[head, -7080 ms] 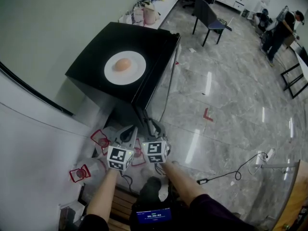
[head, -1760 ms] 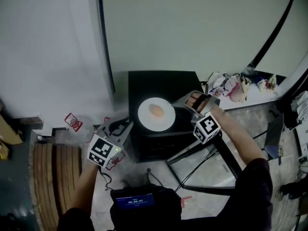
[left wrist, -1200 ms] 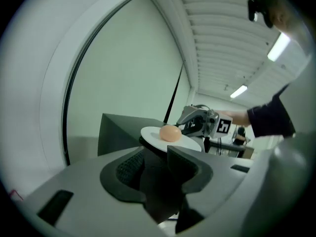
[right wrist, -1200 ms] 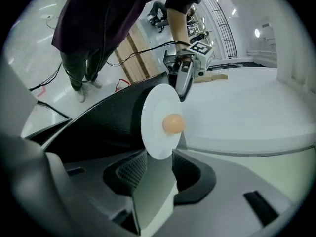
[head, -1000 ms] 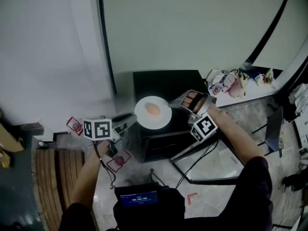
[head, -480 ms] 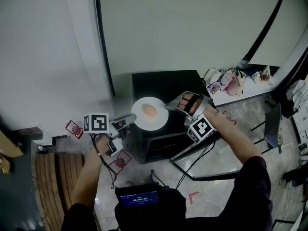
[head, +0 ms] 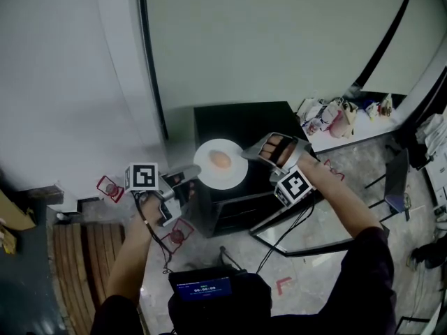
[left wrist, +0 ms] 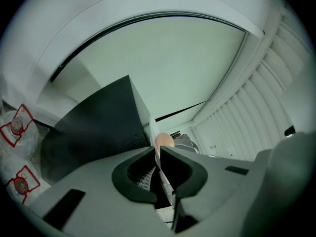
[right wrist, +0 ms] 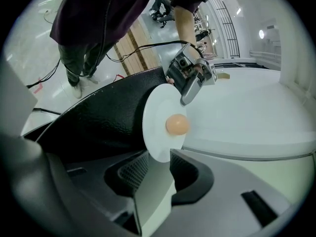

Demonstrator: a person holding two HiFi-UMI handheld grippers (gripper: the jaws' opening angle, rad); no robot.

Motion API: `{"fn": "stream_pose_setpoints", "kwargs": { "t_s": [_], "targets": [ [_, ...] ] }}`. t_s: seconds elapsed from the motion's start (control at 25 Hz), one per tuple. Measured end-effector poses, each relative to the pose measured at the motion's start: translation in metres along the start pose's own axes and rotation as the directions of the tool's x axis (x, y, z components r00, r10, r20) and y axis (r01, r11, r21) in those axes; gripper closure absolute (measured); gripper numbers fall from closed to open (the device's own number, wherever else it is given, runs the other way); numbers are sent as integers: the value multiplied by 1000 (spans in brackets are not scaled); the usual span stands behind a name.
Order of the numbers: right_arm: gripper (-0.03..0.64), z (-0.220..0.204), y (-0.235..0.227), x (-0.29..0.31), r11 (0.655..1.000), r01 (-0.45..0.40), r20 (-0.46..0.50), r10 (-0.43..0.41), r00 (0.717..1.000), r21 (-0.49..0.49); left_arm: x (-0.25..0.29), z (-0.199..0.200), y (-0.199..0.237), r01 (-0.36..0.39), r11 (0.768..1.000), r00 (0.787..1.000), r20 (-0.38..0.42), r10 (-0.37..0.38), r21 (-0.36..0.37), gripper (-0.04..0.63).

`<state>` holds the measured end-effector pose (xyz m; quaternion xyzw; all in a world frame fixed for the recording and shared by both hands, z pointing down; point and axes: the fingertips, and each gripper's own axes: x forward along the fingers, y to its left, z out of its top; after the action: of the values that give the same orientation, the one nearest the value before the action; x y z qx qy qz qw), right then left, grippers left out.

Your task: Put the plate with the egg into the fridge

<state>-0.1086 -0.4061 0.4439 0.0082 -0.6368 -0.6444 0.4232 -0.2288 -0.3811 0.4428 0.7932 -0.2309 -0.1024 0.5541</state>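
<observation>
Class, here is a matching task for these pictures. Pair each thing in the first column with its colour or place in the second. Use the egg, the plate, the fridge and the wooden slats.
Things:
1. egg
2. plate
3. fridge
4. wooden slats

Descriptions:
A. black, boxy
B. pale orange, lying on the plate
C. brown, at the lower left of the head view
D. white, round

Pairs: 1-B; 2-D; 3-A; 4-C

left gripper (head: 193, 179) raised, jaws closing on plate (head: 235, 174)
</observation>
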Motion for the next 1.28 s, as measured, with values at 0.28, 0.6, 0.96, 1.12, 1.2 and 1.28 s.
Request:
{"fn": "stream_pose_setpoints", "kwargs": {
  "t_s": [0.28, 0.6, 0.96, 1.12, 1.2, 1.28],
  "targets": [
    [479, -2, -6, 1, 1000, 26, -1, -26, 1000, 11, 1, -4, -1, 60, 992, 998, 16, -58, -114, 564],
    [479, -14, -7, 8, 994, 76, -76, -70, 995, 75, -1, -6, -1, 76, 987, 997, 35, -72, -139, 580],
    [479, -17, -11, -16, 986, 104, -175, -81, 981, 127, -10, -16, -22, 100, 973, 994, 55, -90, -209, 580],
    [479, -4, -7, -33, 983, 120, -180, -95, 979, 135, -12, -28, -33, 98, 972, 994, 73, -84, -215, 580],
    [479, 1, -5, -42, 981, 132, -175, -106, 979, 141, -12, -35, -38, 95, 970, 993, 93, -76, -223, 580],
    [479, 8, 0, -54, 979, 143, -165, -119, 979, 145, -12, -46, -43, 86, 970, 992, 113, -61, -228, 580]
  ]
}}
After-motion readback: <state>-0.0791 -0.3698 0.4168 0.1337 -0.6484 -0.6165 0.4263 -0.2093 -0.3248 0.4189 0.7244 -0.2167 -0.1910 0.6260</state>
